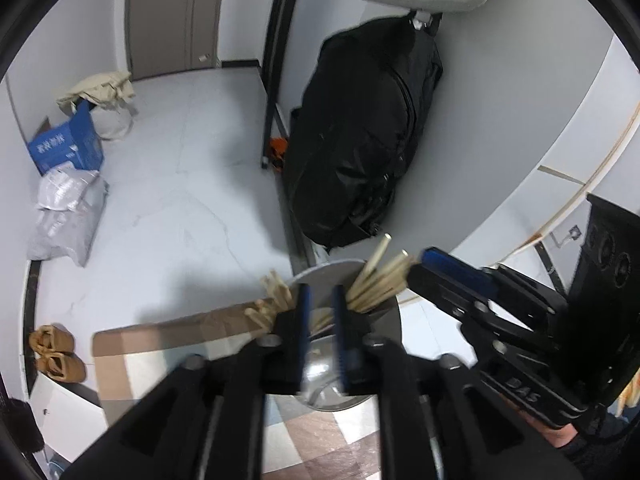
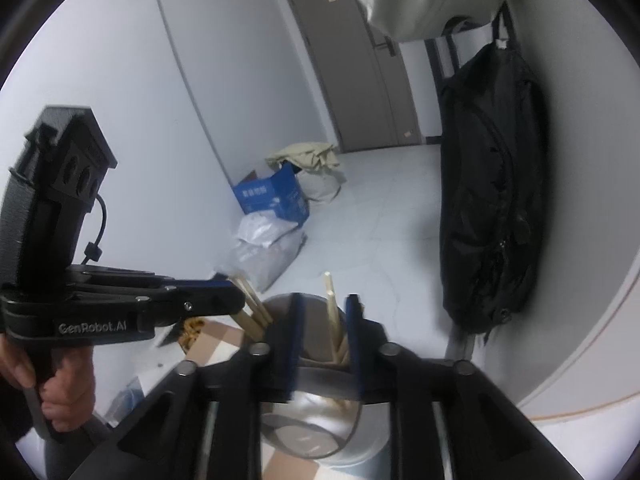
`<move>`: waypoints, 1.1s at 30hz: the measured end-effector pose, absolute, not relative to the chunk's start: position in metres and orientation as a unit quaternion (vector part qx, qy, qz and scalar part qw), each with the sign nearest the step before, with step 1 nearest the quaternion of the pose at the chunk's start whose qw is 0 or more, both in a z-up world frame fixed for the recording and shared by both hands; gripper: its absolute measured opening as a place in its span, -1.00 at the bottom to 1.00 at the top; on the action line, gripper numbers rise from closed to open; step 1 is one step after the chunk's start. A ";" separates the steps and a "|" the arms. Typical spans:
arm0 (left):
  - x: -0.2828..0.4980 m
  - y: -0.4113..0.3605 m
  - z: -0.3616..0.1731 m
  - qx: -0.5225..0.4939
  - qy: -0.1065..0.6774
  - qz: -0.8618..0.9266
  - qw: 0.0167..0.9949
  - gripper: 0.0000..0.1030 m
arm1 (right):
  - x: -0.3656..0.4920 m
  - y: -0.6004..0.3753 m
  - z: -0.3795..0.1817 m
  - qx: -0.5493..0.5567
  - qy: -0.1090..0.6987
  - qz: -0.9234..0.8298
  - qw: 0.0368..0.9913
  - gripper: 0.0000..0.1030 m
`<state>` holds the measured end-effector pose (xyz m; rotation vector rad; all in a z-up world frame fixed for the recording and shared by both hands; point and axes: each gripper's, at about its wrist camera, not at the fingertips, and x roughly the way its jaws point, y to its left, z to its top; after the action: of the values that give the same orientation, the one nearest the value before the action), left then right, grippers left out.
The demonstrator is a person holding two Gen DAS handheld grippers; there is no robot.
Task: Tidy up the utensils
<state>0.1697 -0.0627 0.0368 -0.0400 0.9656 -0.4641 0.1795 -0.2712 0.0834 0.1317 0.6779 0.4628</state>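
Observation:
A shiny metal utensil cup (image 1: 320, 376) holds several wooden chopsticks (image 1: 380, 280) and sits over the checkered table. My left gripper (image 1: 320, 320) has its blue-padded fingers narrowly apart over the cup's rim, with chopsticks on both sides and a few between them. In the right wrist view the same cup (image 2: 316, 412) lies under my right gripper (image 2: 324, 340), whose fingers stand narrowly apart around a chopstick (image 2: 332, 312). The left gripper (image 2: 224, 296) shows there from the side, touching other chopsticks (image 2: 252, 312). The right gripper (image 1: 436, 268) reaches in from the right in the left wrist view.
A black bag (image 1: 360, 140) hangs from a dark rack right of the cup. On the pale floor lie a blue box (image 1: 68, 144), grey plastic bags (image 1: 68, 216), a beige cloth bag (image 1: 100, 88) and brown slippers (image 1: 56, 352). A white wall curves on the right.

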 end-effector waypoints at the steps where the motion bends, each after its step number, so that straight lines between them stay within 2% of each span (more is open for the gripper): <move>1: 0.166 -0.059 0.043 -0.024 0.450 -0.220 0.865 -0.40 | 0.175 -0.273 0.087 0.065 0.324 0.221 0.917 -0.41; 2: 0.160 -0.055 0.050 -0.032 0.438 -0.217 0.872 -0.22 | 0.168 -0.276 0.093 0.063 0.315 0.213 0.923 -0.28; 4: 0.151 -0.050 0.060 -0.037 0.420 -0.206 0.883 -0.09 | 0.157 -0.280 0.101 0.067 0.302 0.203 0.929 -0.09; 8: 0.129 -0.046 0.079 -0.035 0.383 -0.173 0.907 0.23 | 0.135 -0.288 0.117 0.079 0.279 0.188 0.938 0.07; 12: 0.108 -0.047 0.093 -0.032 0.355 -0.152 0.922 0.41 | 0.111 -0.288 0.136 0.083 0.250 0.183 0.947 0.24; 14: 0.092 -0.046 0.102 -0.035 0.342 -0.148 0.927 0.59 | 0.098 -0.288 0.145 0.080 0.236 0.183 0.951 0.40; 16: 0.083 -0.046 0.106 -0.032 0.330 -0.141 0.933 0.69 | 0.080 -0.285 0.156 0.075 0.215 0.181 0.957 0.54; 17: 0.080 -0.046 0.107 -0.031 0.324 -0.138 0.936 0.70 | 0.074 -0.283 0.158 0.074 0.209 0.181 0.958 0.63; 21: 0.057 -0.044 0.113 -0.027 0.291 -0.123 0.948 0.84 | 0.041 -0.277 0.172 0.063 0.178 0.186 0.964 0.68; 25: 0.039 -0.037 0.115 -0.030 0.264 -0.115 0.957 0.92 | 0.014 -0.271 0.177 0.054 0.159 0.182 0.969 0.96; 33: 0.015 -0.020 0.106 -0.046 0.238 -0.085 0.966 0.98 | -0.030 -0.265 0.173 0.039 0.127 0.172 0.976 1.00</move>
<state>0.0149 -0.0203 0.1065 -0.0932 0.4813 -0.1717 -0.0302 -0.2652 0.1731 0.0795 0.2567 0.3467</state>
